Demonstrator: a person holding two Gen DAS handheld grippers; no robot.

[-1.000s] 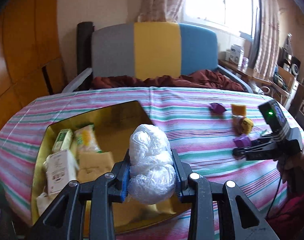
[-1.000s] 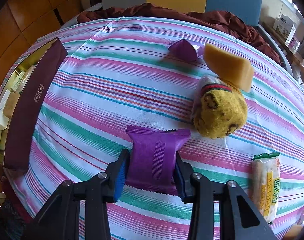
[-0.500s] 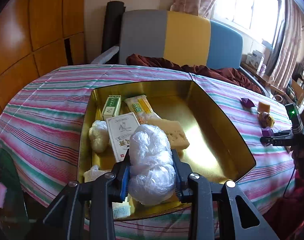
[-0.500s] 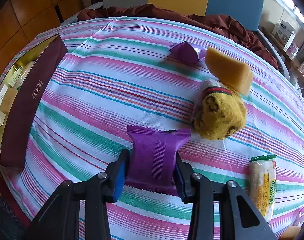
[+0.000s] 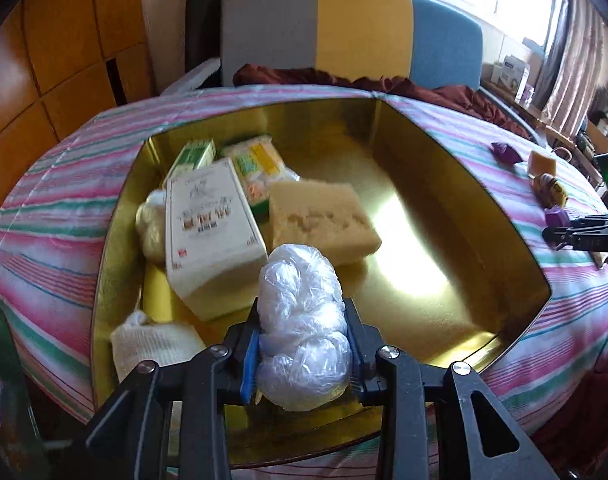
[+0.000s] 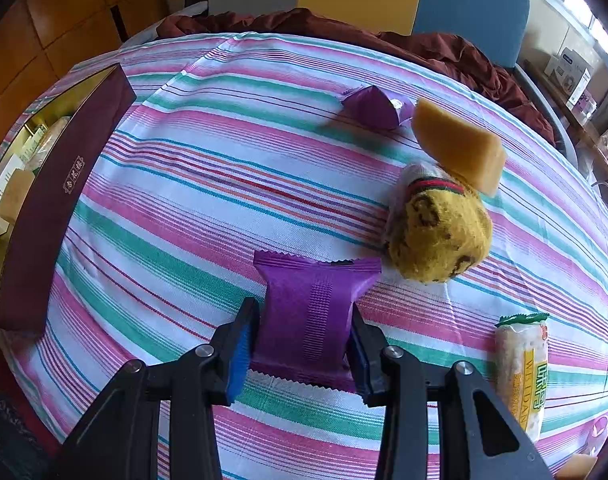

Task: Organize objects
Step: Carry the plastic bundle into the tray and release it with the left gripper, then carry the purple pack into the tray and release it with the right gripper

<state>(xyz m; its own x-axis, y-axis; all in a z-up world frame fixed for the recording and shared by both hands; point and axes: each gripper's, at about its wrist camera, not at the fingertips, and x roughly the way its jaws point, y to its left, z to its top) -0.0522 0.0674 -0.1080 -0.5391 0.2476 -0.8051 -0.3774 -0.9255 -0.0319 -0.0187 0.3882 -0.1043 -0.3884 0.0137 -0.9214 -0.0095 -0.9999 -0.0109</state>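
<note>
My left gripper (image 5: 303, 344) is shut on a crumpled clear plastic bag (image 5: 302, 320), held over the near part of the gold-lined box (image 5: 443, 216). Inside the box lie a white carton (image 5: 208, 224), a tan sponge (image 5: 319, 220), a green-and-white carton (image 5: 194, 156), a yellow snack pack (image 5: 258, 168) and white cloth bundles (image 5: 152, 340). My right gripper (image 6: 302, 340) is shut on a purple snack packet (image 6: 309, 316) resting on the striped tablecloth (image 6: 184, 184). The right gripper also shows at the left view's right edge (image 5: 575, 234).
On the cloth lie a yellow knitted sock ball (image 6: 437, 236), a tan sponge (image 6: 457, 148), another purple packet (image 6: 373, 106) and a rice cracker pack (image 6: 523, 372). The box's maroon wall (image 6: 60, 204) stands at the left. A chair (image 5: 343, 28) with brown cloth stands behind the table.
My left gripper has carried the plastic bag left and down, from beside the box to over its near part; the box now fills the view. The right gripper and purple packet stayed put.
</note>
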